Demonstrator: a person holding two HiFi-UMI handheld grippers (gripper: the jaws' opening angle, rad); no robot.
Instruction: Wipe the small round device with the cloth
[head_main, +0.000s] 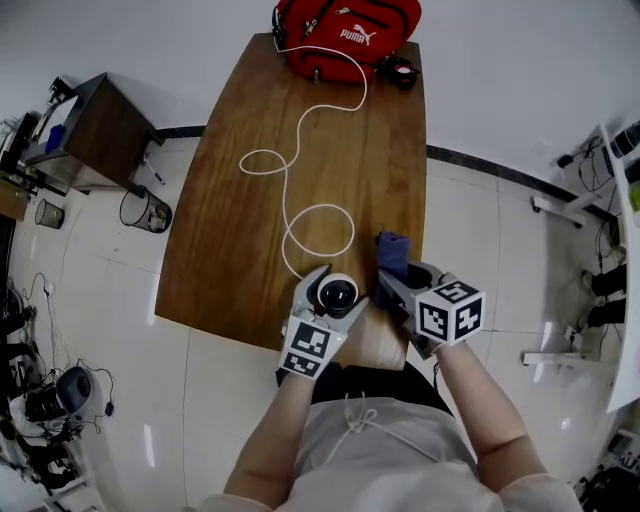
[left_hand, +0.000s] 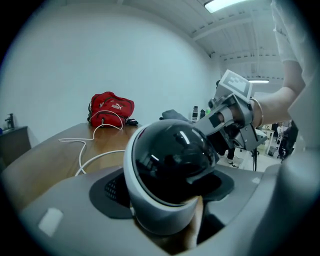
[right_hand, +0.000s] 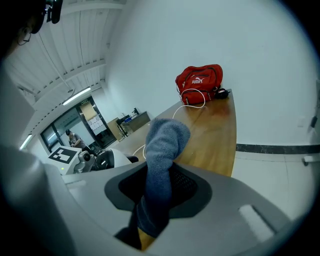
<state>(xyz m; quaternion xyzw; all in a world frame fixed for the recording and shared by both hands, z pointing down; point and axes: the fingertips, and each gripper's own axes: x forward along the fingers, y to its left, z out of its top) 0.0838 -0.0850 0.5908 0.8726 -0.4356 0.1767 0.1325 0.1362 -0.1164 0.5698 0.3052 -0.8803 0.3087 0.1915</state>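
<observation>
The small round device (head_main: 338, 295), white with a black dome, sits between the fingers of my left gripper (head_main: 336, 287) near the front edge of the wooden table (head_main: 235, 240). In the left gripper view the device (left_hand: 170, 170) fills the gap and both jaws of the left gripper (left_hand: 167, 200) press on its sides. My right gripper (head_main: 398, 285) is just to the right of it, shut on a blue cloth (head_main: 392, 254). The cloth (right_hand: 165, 150) stands up out of the right gripper (right_hand: 160, 192) in a rolled bunch, apart from the device.
A white cable (head_main: 300, 165) winds along the table from the device to a red bag (head_main: 345, 30) at the far end. A dark side table (head_main: 95, 130) and a mesh waste bin (head_main: 146, 210) stand on the floor to the left.
</observation>
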